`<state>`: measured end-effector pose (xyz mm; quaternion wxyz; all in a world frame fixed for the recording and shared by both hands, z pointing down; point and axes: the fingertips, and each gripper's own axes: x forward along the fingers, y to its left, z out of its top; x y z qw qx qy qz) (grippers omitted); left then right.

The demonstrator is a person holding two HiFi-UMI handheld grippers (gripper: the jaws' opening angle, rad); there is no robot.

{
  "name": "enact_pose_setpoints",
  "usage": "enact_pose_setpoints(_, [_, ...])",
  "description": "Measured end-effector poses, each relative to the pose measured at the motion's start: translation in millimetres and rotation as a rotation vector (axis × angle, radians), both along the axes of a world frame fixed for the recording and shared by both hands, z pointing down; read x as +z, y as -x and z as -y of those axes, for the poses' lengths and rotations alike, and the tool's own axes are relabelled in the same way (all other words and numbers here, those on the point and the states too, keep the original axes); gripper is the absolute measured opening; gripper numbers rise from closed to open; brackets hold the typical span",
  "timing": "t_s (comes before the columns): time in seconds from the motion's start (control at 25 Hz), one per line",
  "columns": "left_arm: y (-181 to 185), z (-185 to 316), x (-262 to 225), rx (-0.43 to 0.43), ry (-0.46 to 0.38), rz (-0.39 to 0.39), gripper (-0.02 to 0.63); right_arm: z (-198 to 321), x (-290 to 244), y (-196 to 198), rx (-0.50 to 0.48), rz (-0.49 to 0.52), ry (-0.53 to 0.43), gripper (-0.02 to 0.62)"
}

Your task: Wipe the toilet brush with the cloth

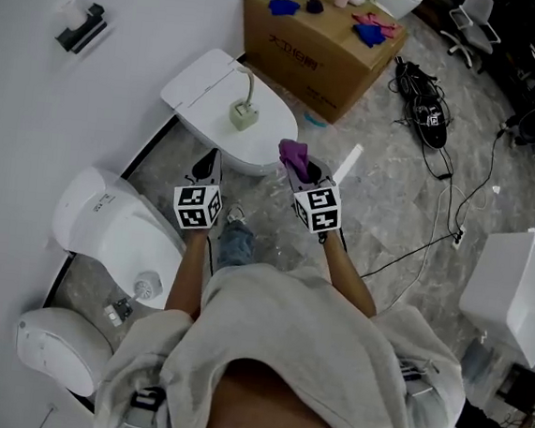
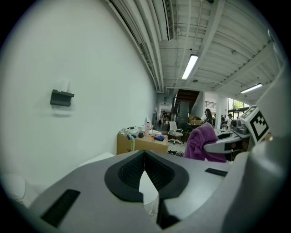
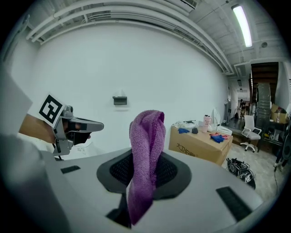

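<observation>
step in hand: approach, wiping not yet begun. right gripper [image 1: 302,171] is clamped on the purple cloth [image 1: 293,152], which stands up above its jaws at centre frame. left gripper [image 1: 207,161] has its jaws together with nothing between them. the toilet brush [image 1: 243,112] stands on the closed toilet lid [image 1: 200,84], above and between the two grippers and apart from both.

next move, as judged: the left gripper must open and take the curved handle to steady or lift the brush, then the cloth is brought against it.

limits: the brush is small in the head view and its bristle end cannot be made out. the left gripper view shows only a thin greenish handle [image 2: 132,142]. a white object by the fixture at lower left [image 1: 145,287] cannot be identified.
</observation>
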<state>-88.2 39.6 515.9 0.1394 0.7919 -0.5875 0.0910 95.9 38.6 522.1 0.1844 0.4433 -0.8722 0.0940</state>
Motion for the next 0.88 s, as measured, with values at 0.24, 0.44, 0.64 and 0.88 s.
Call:
enact_pose_setpoints(0.24, [23.7, 71.9, -1.2, 0.020, 0.010, -0.036, 0.020, 69.2, -7.2, 29.6, 0.012, -0.026, 0.007, 0.101])
enact_pose_setpoints(0.44, [53.3, 133.3, -9.9, 0.028, -0.003, -0.047, 0.020, 125.6, -14.0, 62.0, 0.012, -0.034, 0.005, 0.101])
enact_pose_setpoints(0.64, [73.3, 182.5, -8.5, 0.049, -0.002, -0.060, 0.020, 171.3, -15.0, 85.3, 0.026, -0.041, 0.007, 0.101])
enact_pose_setpoints(0.88, [82.5, 226.6, 2.5, 0.085, 0.015, -0.077, 0.020, 213.7, -12.1, 97.6, 0.058, -0.041, 0.024, 0.101])
